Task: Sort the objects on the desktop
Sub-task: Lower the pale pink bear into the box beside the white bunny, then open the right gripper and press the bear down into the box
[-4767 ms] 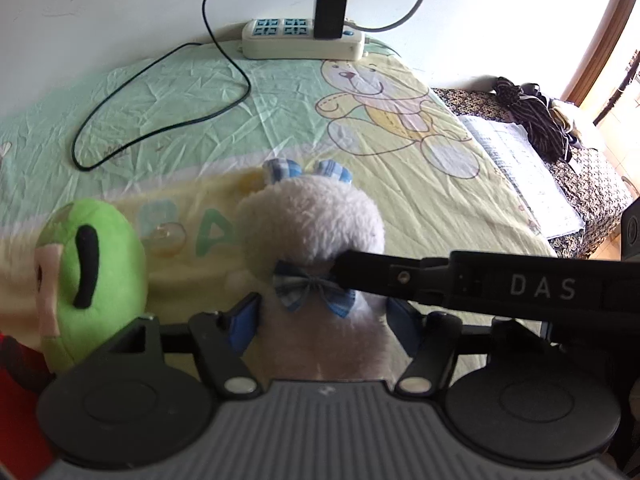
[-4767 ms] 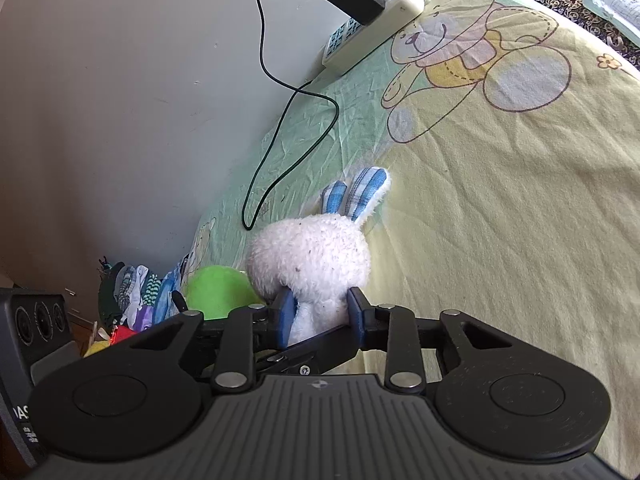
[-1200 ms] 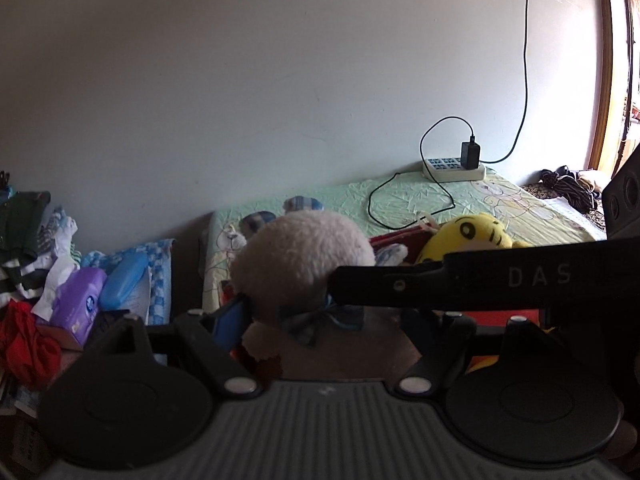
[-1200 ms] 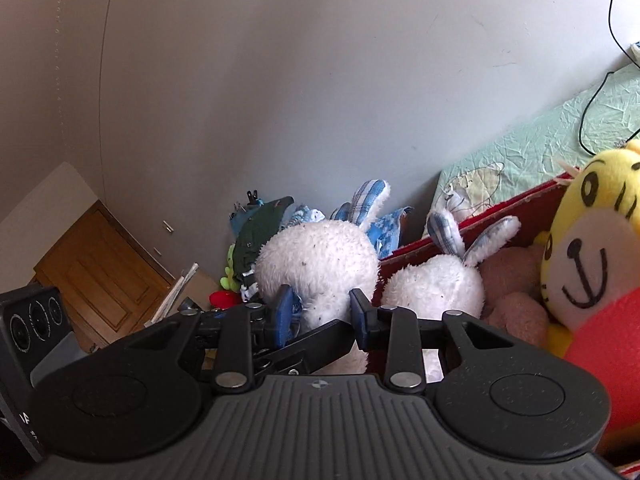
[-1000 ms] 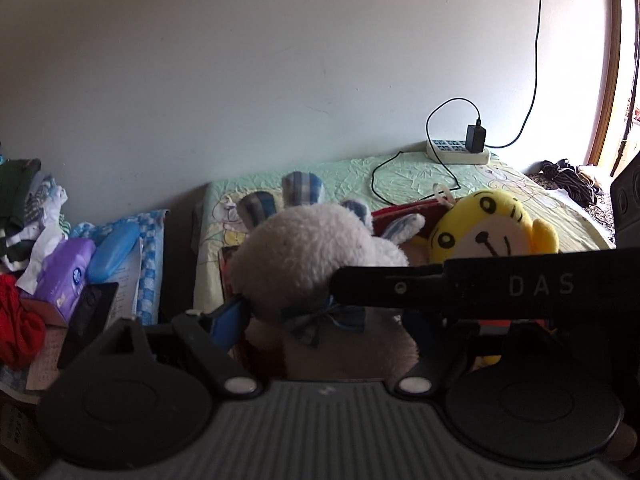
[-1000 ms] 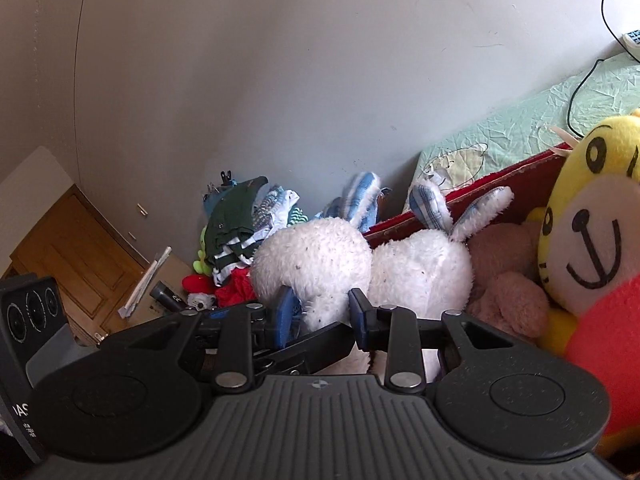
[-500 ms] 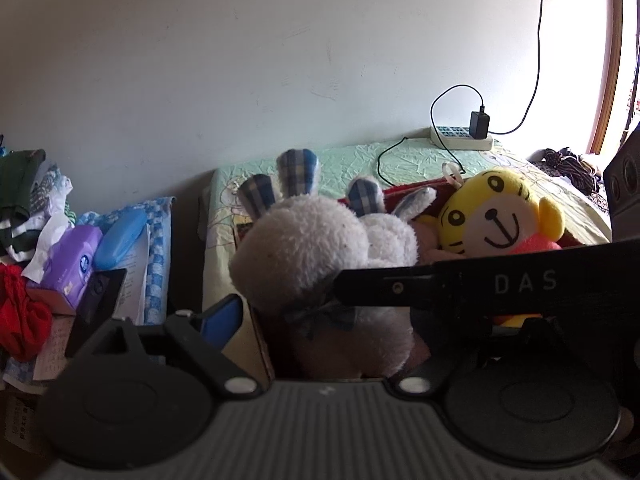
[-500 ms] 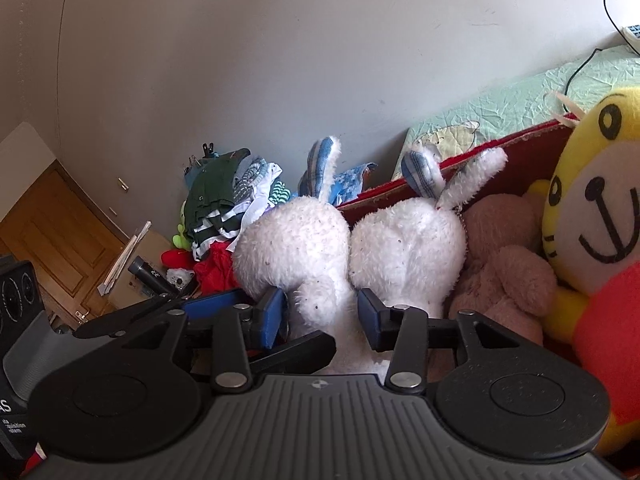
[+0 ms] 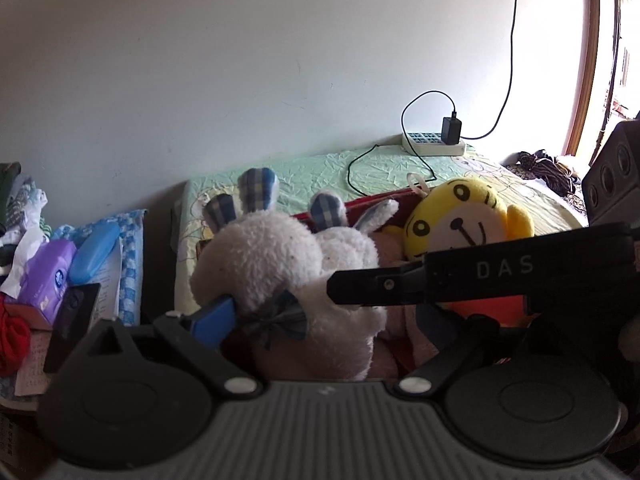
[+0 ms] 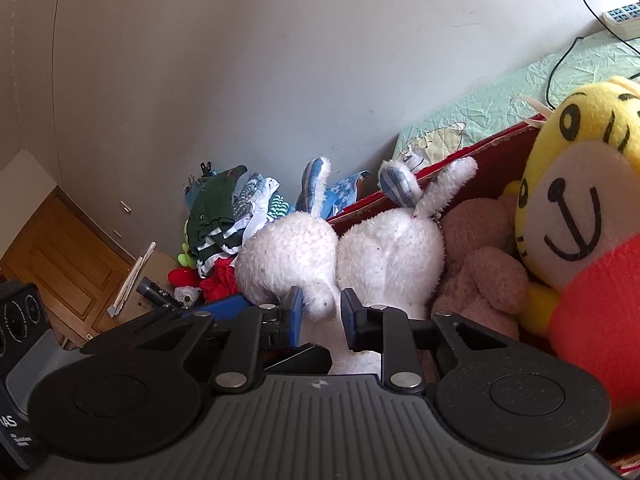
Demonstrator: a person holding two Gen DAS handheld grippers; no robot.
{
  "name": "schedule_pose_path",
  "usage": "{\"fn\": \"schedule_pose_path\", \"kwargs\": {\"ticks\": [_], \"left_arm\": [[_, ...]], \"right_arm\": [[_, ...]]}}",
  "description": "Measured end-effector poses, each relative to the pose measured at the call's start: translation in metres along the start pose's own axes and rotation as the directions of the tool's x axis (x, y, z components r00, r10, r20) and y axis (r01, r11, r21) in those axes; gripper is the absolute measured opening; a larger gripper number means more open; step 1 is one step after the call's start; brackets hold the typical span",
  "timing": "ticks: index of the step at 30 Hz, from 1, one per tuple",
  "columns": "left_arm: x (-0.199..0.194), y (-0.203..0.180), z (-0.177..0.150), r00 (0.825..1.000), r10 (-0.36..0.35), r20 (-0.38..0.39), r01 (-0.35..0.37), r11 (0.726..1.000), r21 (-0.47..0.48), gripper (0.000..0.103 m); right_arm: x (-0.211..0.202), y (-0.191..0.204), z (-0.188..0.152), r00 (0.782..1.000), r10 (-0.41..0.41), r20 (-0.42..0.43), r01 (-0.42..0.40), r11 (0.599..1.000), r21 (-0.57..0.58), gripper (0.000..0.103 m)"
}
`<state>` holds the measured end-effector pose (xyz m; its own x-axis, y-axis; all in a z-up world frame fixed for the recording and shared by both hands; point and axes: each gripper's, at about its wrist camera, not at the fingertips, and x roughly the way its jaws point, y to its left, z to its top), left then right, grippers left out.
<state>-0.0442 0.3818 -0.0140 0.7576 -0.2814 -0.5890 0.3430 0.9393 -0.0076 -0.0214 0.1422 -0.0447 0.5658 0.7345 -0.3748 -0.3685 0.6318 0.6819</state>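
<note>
A white bunny is sitting upright in the red box, directly ahead of both tools. The right tool is standing apart around its rump, nearer than the left tool, also spread wide, one pad touching.

Our left gripper has its jaws spread wide, blue pad at 9 o'clock. Our right gripper reaches in from 3 o'clock across the left one's view, jaws parted a little, pads not pressing on anything.
</note>
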Motion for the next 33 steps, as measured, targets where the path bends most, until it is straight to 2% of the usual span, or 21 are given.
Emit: {"fn": "schedule_pose_path", "kwargs": {"ticks": [3, 5, 7, 8, 12, 14, 16, 20, 22, 27, 33], "left_arm": [[-0.001, 0.008, 0.000, 1.000, -0.002, 0.000, 0.002, 1.000, -0.024, 0.098], [0.001, 0.015, 0.000, 1.000, 0.016, 0.002, -0.016, 0.999, -0.050, 0.098], [0.004, 0.021, 0.002, 1.000, 0.025, 0.007, -0.024, 0.997, -0.074, 0.099], [0.007, 0.024, 0.003, 1.000, 0.024, 0.010, -0.023, 0.996, -0.082, 0.099], [0.022, 0.032, 0.006, 1.000, 0.021, -0.001, -0.021, 0.995, -0.098, 0.099], [0.025, 0.032, 0.006, 1.000, 0.013, 0.008, -0.012, 0.995, -0.099, 0.099], [0.024, 0.030, 0.005, 1.000, 0.015, 0.013, -0.013, 0.996, -0.090, 0.098], [0.018, 0.032, 0.003, 1.000, 0.000, 0.013, 0.001, 0.993, -0.117, 0.093], [0.013, 0.032, 0.003, 0.999, -0.033, 0.014, 0.034, 0.988, -0.151, 0.092], [-0.002, 0.016, 0.002, 0.997, -0.070, 0.032, 0.074, 0.987, -0.146, 0.092], [-0.006, -0.011, 0.005, 0.992, -0.117, 0.047, 0.121, 0.988, -0.092, 0.092]], "right_arm": [[-0.003, 0.004, 0.002, 1.000, 0.009, 0.016, -0.009, 1.000, -0.027, 0.027], [-0.002, 0.007, 0.007, 0.999, 0.018, 0.037, -0.016, 0.999, -0.038, 0.033], [0.001, 0.010, 0.014, 0.998, 0.022, 0.055, -0.019, 0.999, -0.041, 0.047], [0.004, 0.011, 0.017, 0.998, 0.024, 0.063, -0.021, 0.999, -0.047, 0.049], [0.019, 0.018, 0.031, 0.995, 0.050, 0.083, -0.042, 0.994, -0.098, 0.051], [0.031, 0.019, 0.034, 0.997, 0.054, 0.045, -0.049, 0.991, -0.123, 0.053], [0.040, 0.017, 0.033, 0.998, 0.056, -0.016, -0.058, 0.991, -0.124, 0.051], [0.030, 0.014, 0.029, 0.997, 0.076, -0.027, -0.079, 0.991, -0.112, 0.040], [0.020, 0.015, 0.028, 0.995, 0.099, -0.034, -0.102, 0.989, -0.103, 0.034], [-0.010, 0.018, 0.022, 0.992, 0.125, -0.021, -0.126, 0.988, -0.089, 0.028], [-0.041, 0.006, 0.017, 0.994, 0.109, 0.015, -0.109, 0.994, -0.025, 0.028]]}}
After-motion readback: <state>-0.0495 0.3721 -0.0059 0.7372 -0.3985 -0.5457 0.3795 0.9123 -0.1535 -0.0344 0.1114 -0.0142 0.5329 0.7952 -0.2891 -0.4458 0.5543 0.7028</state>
